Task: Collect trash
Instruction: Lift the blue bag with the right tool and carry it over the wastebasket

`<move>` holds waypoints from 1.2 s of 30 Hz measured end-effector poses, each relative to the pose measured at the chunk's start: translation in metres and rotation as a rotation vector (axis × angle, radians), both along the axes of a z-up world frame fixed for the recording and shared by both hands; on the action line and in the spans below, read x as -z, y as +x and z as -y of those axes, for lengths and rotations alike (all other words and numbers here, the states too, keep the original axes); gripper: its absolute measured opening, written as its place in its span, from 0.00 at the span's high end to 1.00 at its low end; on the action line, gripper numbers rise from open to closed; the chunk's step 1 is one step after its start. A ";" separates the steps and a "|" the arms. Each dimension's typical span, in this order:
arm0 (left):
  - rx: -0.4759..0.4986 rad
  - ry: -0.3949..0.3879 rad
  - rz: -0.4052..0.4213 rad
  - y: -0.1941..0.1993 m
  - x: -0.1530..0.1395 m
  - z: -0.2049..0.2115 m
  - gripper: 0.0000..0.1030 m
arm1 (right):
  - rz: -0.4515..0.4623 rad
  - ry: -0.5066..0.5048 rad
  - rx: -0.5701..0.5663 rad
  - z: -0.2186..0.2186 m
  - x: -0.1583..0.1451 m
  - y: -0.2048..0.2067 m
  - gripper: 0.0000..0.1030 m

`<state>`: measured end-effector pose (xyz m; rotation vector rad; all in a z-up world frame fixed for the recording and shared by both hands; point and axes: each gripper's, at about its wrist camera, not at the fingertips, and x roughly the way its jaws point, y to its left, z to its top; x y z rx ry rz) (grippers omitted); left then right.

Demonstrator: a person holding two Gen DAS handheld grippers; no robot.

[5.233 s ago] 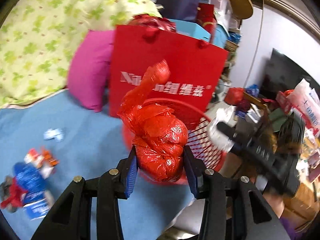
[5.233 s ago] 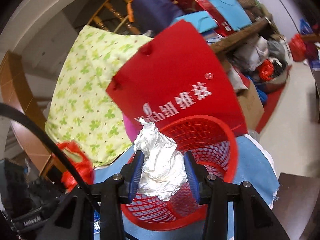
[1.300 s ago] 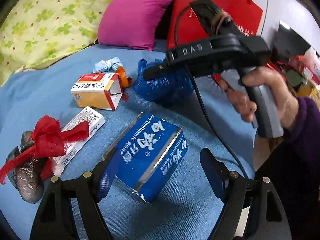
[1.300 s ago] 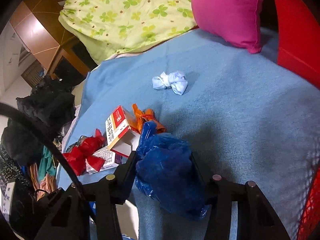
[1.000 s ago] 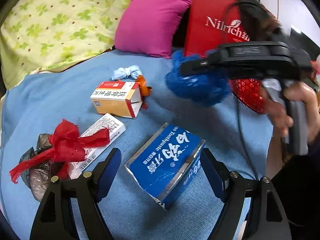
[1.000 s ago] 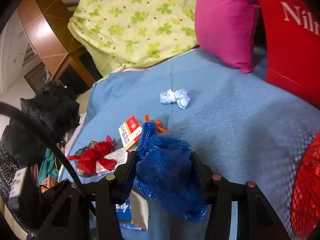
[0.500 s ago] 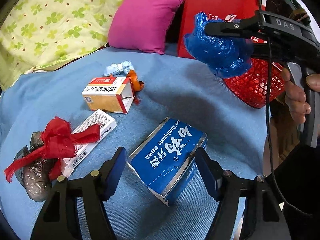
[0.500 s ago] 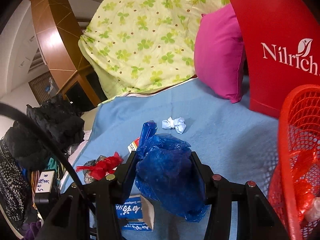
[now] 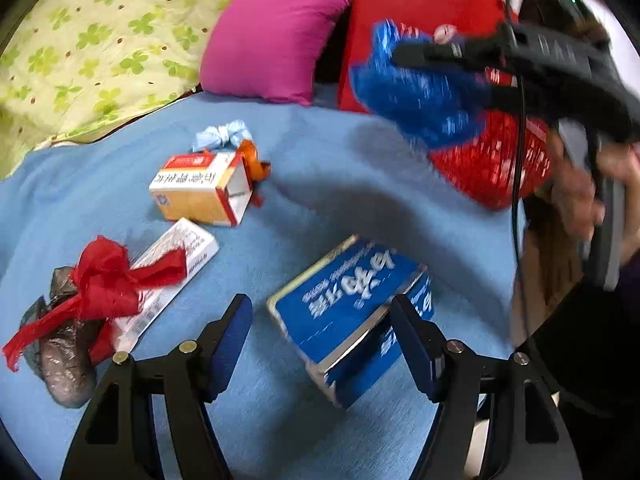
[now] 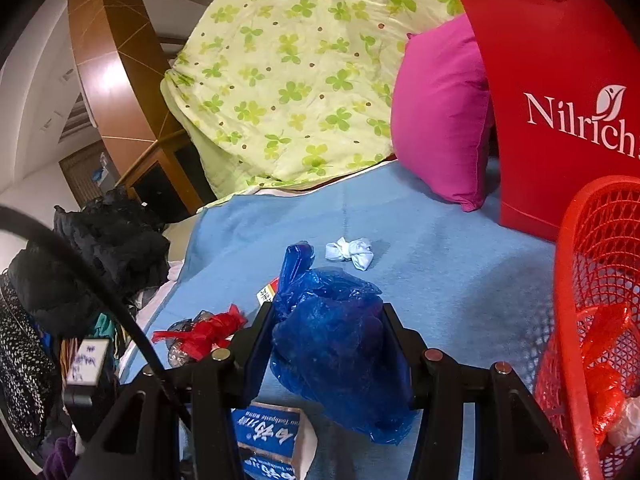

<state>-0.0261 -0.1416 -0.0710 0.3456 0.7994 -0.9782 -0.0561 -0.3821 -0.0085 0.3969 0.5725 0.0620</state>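
Two steps run at once, by my reading: the right tool (image 10: 330, 344) carries a blue plastic bag (image 10: 336, 344) toward the red basket (image 10: 580, 280), and the left tool (image 9: 322, 332) lines up on the blue toothpaste box (image 9: 348, 304). The right tool is pinching the bag firmly between both fingers, raised above the blue blanket (image 10: 432, 272), with the basket just to its right and slightly ahead; the next move probably calls for swinging right until the bag hangs over the rim, then letting go. The left tool is spread wide and low over the blanket, pointing forward, with the box lying tilted between its fingers, close to the right one; whether they touch I cannot tell. It likely needs to centre on the box and squeeze across its narrow sides. Ahead and to its left lie a small orange carton (image 9: 200, 192), a white carton (image 9: 172, 268), and a grey bag tied with red ribbon (image 9: 80, 312).
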 end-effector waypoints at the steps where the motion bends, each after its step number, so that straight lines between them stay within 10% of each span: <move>1: 0.007 -0.019 -0.012 0.002 -0.001 0.000 0.25 | 0.000 -0.003 -0.002 -0.001 0.000 0.000 0.48; 9: 0.070 0.003 -0.147 0.019 0.021 0.015 0.22 | -0.003 -0.004 0.018 0.006 0.002 -0.005 0.48; 36: 0.108 0.053 0.038 -0.016 0.019 0.017 0.31 | 0.023 -0.007 0.054 0.010 -0.003 -0.010 0.48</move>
